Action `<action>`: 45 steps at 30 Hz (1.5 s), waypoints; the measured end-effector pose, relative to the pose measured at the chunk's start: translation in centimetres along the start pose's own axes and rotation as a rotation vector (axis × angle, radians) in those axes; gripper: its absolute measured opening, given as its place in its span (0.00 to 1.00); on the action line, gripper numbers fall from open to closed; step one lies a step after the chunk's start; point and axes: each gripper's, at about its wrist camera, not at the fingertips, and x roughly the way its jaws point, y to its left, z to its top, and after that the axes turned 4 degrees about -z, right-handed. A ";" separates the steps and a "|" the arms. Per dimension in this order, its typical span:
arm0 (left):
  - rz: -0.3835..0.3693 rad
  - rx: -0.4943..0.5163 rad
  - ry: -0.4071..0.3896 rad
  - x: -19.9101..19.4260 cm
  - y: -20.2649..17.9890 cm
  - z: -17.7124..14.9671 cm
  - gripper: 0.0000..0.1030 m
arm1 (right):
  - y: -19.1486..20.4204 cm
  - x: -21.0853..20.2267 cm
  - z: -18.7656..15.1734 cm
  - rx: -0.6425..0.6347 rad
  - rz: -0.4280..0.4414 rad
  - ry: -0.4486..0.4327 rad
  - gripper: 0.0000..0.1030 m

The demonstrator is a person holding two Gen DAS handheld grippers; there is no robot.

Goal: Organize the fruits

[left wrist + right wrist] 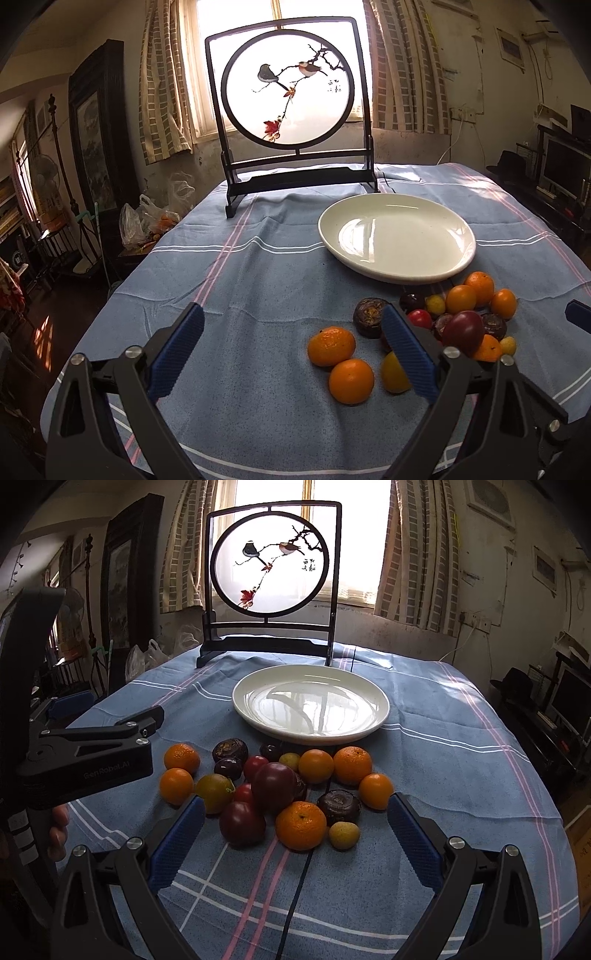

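Your right tongs [297, 812] gape empty just short of the fruit pile [273, 786], a mandarin [301, 825] nearest at 12 o'clock, the bare white plate [243, 705] beyond it, while your left tongs [293, 325], also parted and empty, sit nearer two oranges [340, 363] at 1 o'clock.

Hidden and cut-off parts around the fruit pile

In the left wrist view the left tongs [293, 325] cover part of a yellow fruit [393, 374] and a dark fruit behind, at 5 o'clock. The right tongs' tip [578, 314] is cut off at 3 o'clock. The screen's writing [332, 85] is too small to read.
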 end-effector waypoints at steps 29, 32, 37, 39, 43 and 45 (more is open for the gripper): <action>-0.503 0.258 0.368 4.8 -2.3 -4.7 0.06 | -4.6 7.2 -2.7 -0.130 0.123 0.347 0.55; -0.503 0.262 0.365 5.0 -2.8 -4.6 0.35 | -4.7 7.5 -2.4 -0.119 0.128 0.348 0.55; -0.446 0.256 0.336 5.0 -2.6 -4.1 0.66 | -4.8 7.9 -1.9 -0.126 0.140 0.332 0.55; -0.446 0.251 0.336 5.3 -2.4 -3.8 0.65 | -4.6 8.1 -1.7 -0.144 0.152 0.323 0.48; -0.445 0.233 0.345 6.3 -2.6 -3.6 0.56 | -4.4 8.5 -1.3 -0.171 0.160 0.329 0.27; -0.452 0.220 0.329 6.2 -2.5 -3.3 0.47 | -4.5 8.5 -1.3 -0.168 0.170 0.324 0.27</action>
